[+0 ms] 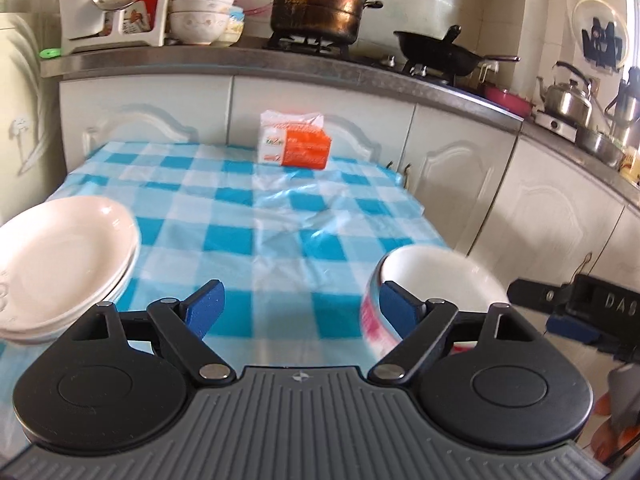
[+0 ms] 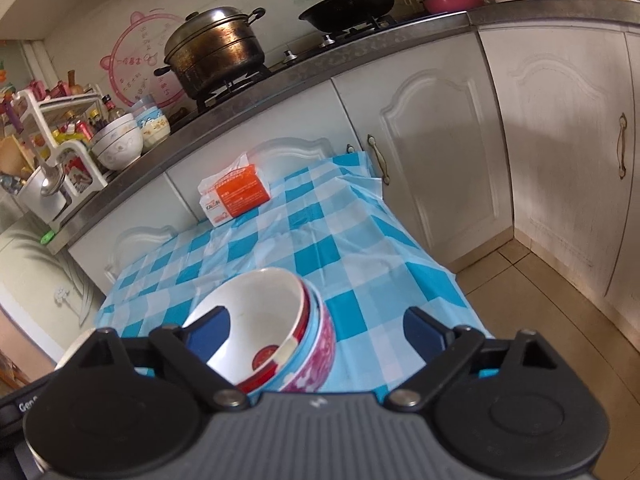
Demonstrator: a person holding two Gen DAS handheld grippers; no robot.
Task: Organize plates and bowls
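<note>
A stack of white plates [image 1: 60, 260] sits at the left edge of the blue checked table [image 1: 260, 220]. A stack of nested bowls [image 1: 436, 284], white inside with pink and red patterned sides, stands at the table's right front; it also shows in the right wrist view [image 2: 272, 320]. My left gripper [image 1: 300, 308] is open and empty above the cloth between plates and bowls, its right finger close to the bowls' rim. My right gripper [image 2: 320, 332] is open and empty just above and behind the bowls; its body shows in the left wrist view [image 1: 580, 304].
An orange and white tissue pack [image 1: 294, 144] lies at the table's far edge against white cabinets [image 1: 460, 160]. The counter behind holds a steel pot [image 1: 318, 0], a black wok [image 1: 440, 52], stacked bowls [image 1: 202, 16] and a kettle [image 1: 568, 96]. Tiled floor [image 2: 540, 300] lies right of the table.
</note>
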